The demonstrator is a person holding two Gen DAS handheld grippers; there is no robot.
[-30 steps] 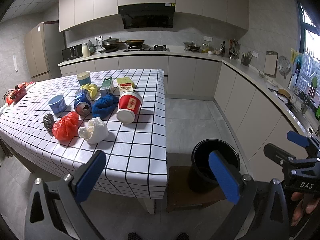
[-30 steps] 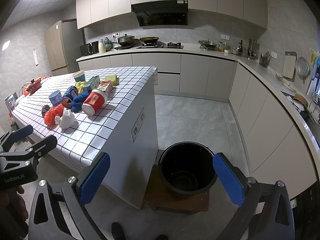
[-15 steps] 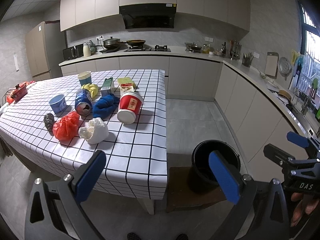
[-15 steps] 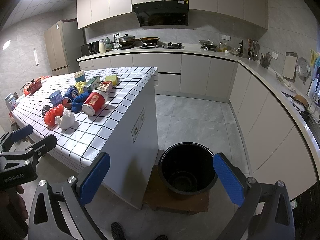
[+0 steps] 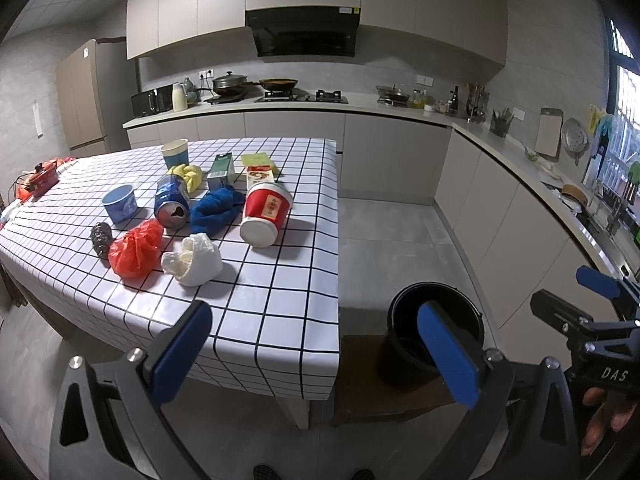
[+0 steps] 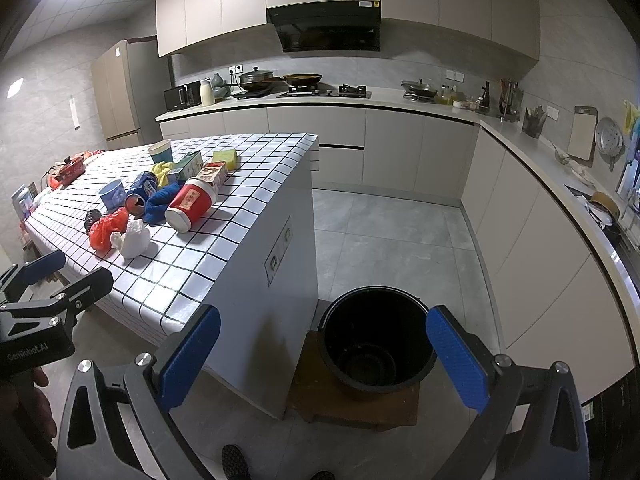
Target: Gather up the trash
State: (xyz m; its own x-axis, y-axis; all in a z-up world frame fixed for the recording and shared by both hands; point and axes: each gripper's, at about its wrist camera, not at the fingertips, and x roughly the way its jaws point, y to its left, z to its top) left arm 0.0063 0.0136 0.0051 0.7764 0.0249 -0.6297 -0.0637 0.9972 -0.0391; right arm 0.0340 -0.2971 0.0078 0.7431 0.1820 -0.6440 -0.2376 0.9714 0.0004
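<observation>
You stand in a grey kitchen with a tiled floor. Your left gripper [image 5: 316,354] is spread wide and holds nothing. Your right gripper [image 6: 324,352] is spread wide too, with nothing in it. Just past it, a round black plastic bucket [image 6: 378,338] sits on a low brown wooden board [image 6: 352,404] beside the table with the white checked cloth [image 5: 260,296]. On the table, near you, lie a crumpled white bag [image 5: 194,260] and a crumpled red bag [image 5: 134,248]. Behind them lie a tipped red paper cup [image 5: 266,214], a blue cloth [image 5: 216,210] and a blue drink can [image 5: 172,200].
</observation>
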